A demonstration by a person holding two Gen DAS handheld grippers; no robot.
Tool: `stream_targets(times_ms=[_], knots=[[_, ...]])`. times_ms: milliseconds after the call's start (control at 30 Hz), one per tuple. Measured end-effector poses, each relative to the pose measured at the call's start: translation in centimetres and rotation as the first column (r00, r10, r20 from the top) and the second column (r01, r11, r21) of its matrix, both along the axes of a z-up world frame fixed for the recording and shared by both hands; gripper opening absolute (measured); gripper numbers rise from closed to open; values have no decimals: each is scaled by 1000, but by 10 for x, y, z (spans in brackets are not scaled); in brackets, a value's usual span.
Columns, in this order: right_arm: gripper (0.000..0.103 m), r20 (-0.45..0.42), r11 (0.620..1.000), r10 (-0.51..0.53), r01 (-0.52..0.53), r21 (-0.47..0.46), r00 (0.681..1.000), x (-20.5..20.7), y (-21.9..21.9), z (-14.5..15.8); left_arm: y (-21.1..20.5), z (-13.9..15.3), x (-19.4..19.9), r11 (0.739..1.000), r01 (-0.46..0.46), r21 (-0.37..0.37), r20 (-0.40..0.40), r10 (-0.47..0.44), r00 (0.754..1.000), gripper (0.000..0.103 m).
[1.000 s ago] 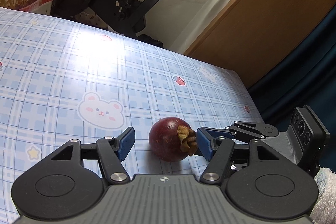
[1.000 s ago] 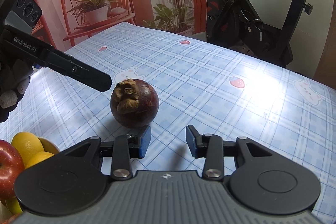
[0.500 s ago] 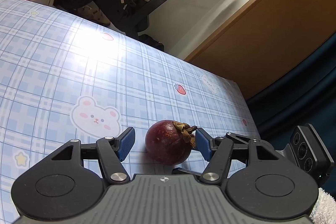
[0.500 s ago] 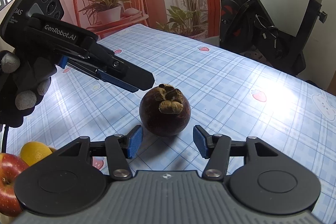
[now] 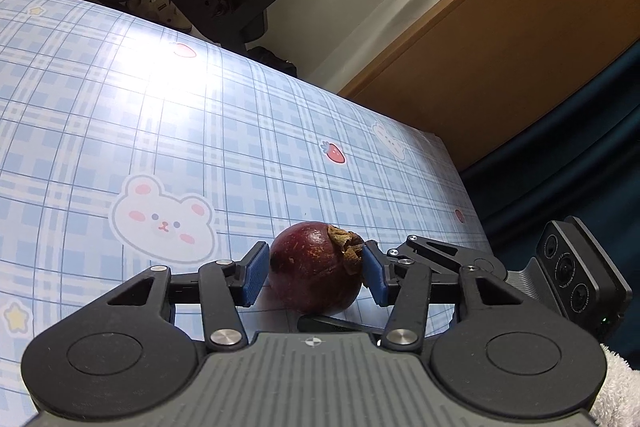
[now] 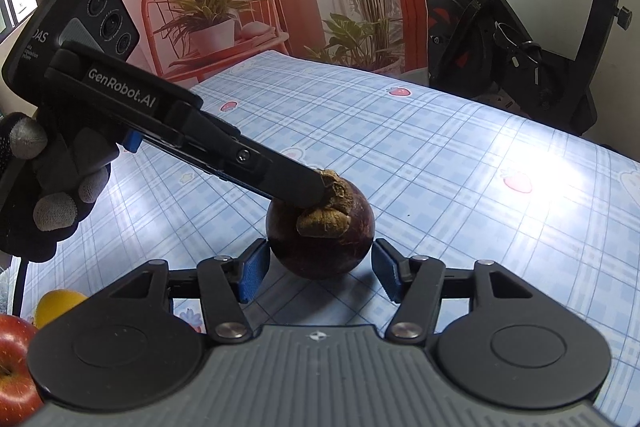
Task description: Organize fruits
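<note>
1. The surface (image 5: 120, 115), in blue plaid with bears and strawberries, carries the fruit you are working on.
2. Your left tongs (image 5: 314, 269) have just been closing; both blue pads look pressed on the mangosteen (image 5: 316, 267), though the right-hand contact is partly hidden.
3. Your right tongs (image 6: 318, 273) have just been opening and straddle it, pads apart.
4. The mangosteen is round, with no long axis; its calyx (image 6: 324, 217) points up, toward your right tongs.
</note>
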State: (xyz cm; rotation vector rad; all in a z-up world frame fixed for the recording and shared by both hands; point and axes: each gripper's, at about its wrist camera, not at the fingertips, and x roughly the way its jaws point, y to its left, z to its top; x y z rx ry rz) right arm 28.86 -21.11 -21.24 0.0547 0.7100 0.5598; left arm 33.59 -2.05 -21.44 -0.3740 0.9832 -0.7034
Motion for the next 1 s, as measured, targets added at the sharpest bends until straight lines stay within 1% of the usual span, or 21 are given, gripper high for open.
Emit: stream_targets(times_ms=[267,500,767,1000], knots=[[60,1,1000,-3,3,1,1000,1,1,-1,-5,3,3,1000,5,10,-1,-5,1000,53],[60,18,1000,5,-5,-10,1000,-7,1,10,-7,18,-8,1000,16,17,22,-16,1000,53],[60,54,999,4,-2,-37,999,-35,3,45,-7,52,-36,1000,20,1,69,-20,997,53],[60,89,998,-9,14,-59,996,-79,6,82,-12,89,-83,999,32,-8,125,-31,992,53]])
